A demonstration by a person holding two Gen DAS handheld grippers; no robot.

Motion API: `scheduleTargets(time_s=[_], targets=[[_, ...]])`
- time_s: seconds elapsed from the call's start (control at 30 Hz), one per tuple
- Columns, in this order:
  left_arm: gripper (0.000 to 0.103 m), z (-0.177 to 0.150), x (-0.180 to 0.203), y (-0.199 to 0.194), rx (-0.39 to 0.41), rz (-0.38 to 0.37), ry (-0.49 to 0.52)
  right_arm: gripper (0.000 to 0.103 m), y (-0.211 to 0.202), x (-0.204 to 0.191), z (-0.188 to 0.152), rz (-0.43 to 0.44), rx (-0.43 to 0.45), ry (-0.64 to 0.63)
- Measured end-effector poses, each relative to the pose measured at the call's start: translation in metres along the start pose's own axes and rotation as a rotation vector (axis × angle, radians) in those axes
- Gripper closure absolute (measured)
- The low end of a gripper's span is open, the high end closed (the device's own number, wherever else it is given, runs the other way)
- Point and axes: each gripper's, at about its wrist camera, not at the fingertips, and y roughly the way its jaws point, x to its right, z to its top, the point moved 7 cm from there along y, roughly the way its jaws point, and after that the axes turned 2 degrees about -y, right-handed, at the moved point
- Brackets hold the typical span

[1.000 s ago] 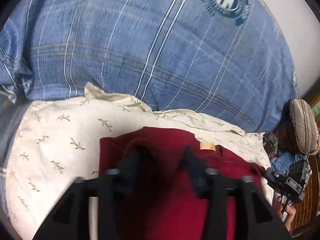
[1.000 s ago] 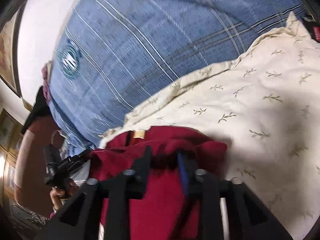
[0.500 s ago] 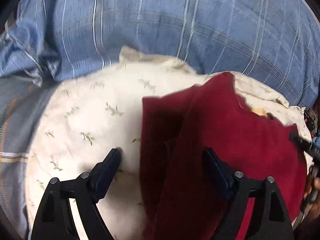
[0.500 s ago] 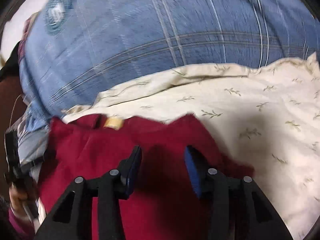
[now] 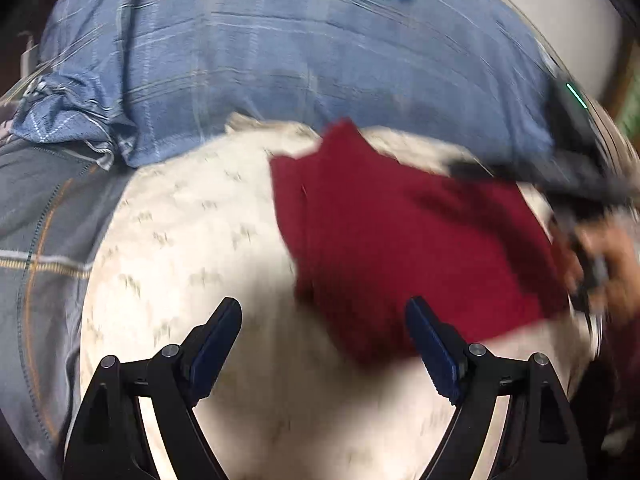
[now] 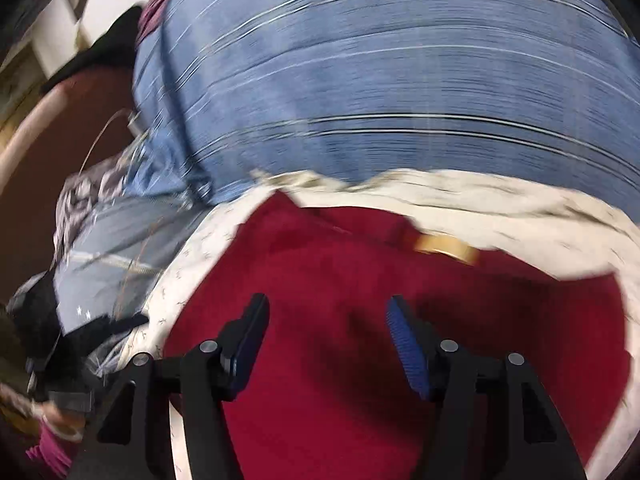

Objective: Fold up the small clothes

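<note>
Left wrist view. The left gripper hangs with its jaws wide apart and nothing between them, above a cream leaf-print cloth spread on a bed covered by a blue plaid sheet. The task garment, a dark red garment, lies on the cream cloth to the right of and beyond the jaws; its near edge passes just beside the right-hand finger, and contact cannot be told through the blur. At far right a blurred hand carries the other tool over the garment's right side.

Right wrist view. The right gripper is directly over the red garment, its jaws opening, with cloth beneath but none pinched between the pads. A tan neck label shows at the garment's far edge, against the cream cloth and, beyond it, the blue sheet.

Step in hand, as a judgement: a fold appears just laid and let go. The next move calls for choosing a fresh edge or corner, closing both pairs of jaws on a single layer, and carrying it across evenly.

Differences between views. Only the left view shows the garment's whole left outline and the bare cloth beside it; only the right view shows the label, which fixes where the neck lies.
</note>
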Motion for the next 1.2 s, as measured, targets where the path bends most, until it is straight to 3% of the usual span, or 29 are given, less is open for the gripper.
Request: scheduleTargets(time_s=[0.1, 0.23, 0.33, 0.4, 0.5, 0.7, 0.93, 0.97, 1.07, 1.2], targets=[[0.020, -0.013, 0.001, -0.003, -0.038, -0.017, 0.070, 0.040, 0.027, -0.016, 0.008, 0.070, -0.030, 0.036], [0.021, -0.002, -0.006, 0.000, -0.012, -0.022, 0.076, 0.040, 0.043, -0.022, 0.008, 0.095, -0.053, 0.092], [0.034, -0.004, -0.004, 0.012, -0.061, -0.073, 0.076, 0.040, 0.042, -0.028, 0.001, 0.105, -0.073, 0.094], [0.050, -0.004, -0.002, 0.016, -0.084, -0.111, 0.102, 0.040, 0.041, -0.030, -0.004, 0.091, -0.082, 0.074], [0.062, -0.004, -0.001, 0.018, -0.102, -0.163, 0.104, 0.040, 0.039, -0.029, -0.004, 0.083, -0.083, 0.077], [0.062, -0.011, -0.007, 0.003, -0.119, -0.208, 0.109, 0.038, 0.032, -0.032, -0.008, 0.116, -0.084, 0.090], [0.062, -0.008, -0.002, 0.027, -0.171, -0.201, 0.120, 0.038, 0.036, -0.031, -0.013, 0.123, -0.095, 0.118], [0.065, -0.007, -0.001, 0.030, -0.177, -0.209, 0.113, 0.038, 0.036, -0.030, -0.015, 0.117, -0.095, 0.114], [0.092, -0.008, 0.003, 0.035, -0.187, -0.261, 0.101, 0.038, 0.035, -0.028, -0.015, 0.106, -0.093, 0.111], [0.096, -0.005, -0.005, 0.022, -0.129, -0.213, 0.130, 0.037, 0.035, -0.026, -0.009, 0.100, -0.076, 0.118]])
